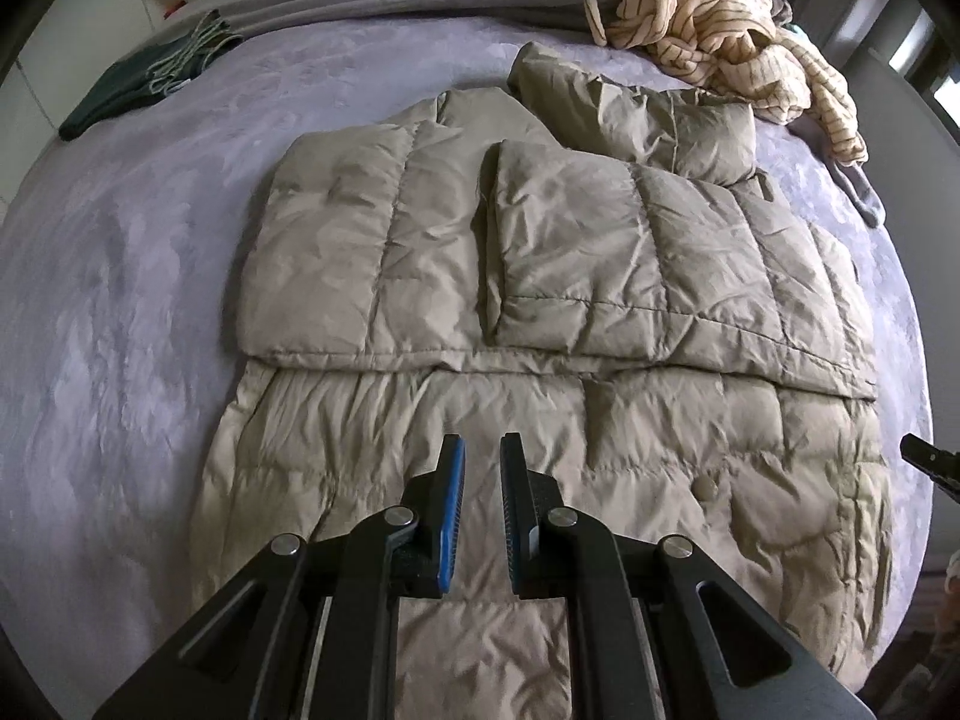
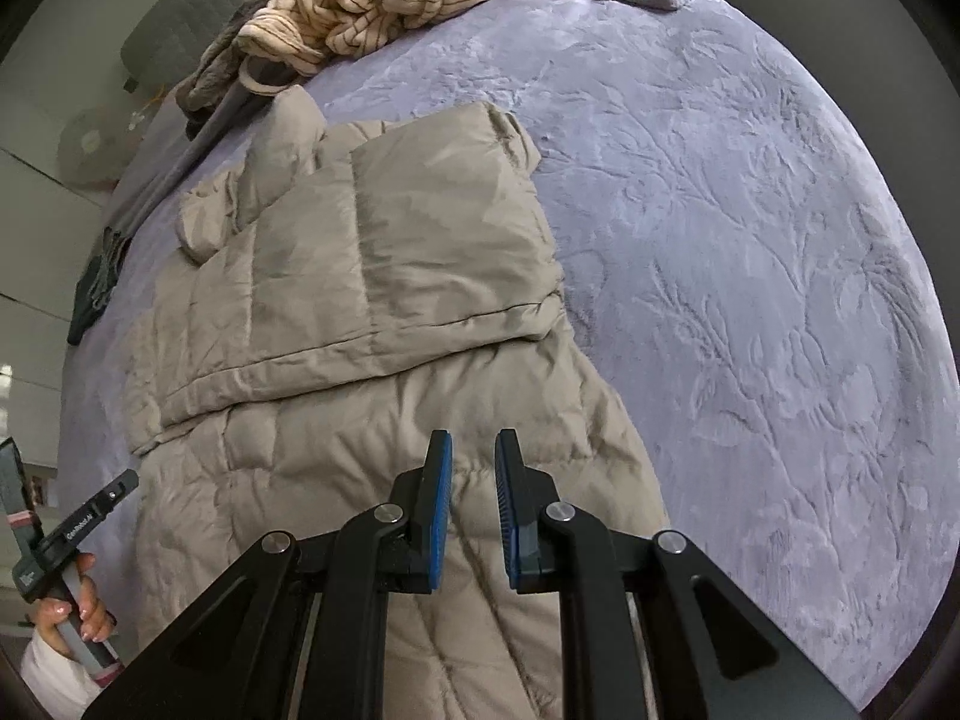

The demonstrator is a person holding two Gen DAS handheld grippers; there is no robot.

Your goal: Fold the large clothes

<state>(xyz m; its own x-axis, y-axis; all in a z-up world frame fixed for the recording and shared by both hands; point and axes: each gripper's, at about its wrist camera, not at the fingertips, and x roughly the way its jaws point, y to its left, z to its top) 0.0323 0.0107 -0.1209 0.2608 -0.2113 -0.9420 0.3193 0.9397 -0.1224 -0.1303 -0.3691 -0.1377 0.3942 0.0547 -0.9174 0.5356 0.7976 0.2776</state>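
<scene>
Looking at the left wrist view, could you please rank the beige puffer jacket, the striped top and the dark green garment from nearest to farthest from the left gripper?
From the left gripper:
1. Beige puffer jacket, directly beneath and ahead.
2. Dark green garment, far left.
3. Striped top, far right at the bed's end.

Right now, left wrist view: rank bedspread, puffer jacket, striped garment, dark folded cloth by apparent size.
1. Purple bedspread, fills most of the frame.
2. Beige puffer jacket, spread across the middle.
3. Striped garment, bunched at the far edge.
4. Dark folded cloth, smallest.
The last two lie far from the camera, so true sizes are unsure.
</scene>
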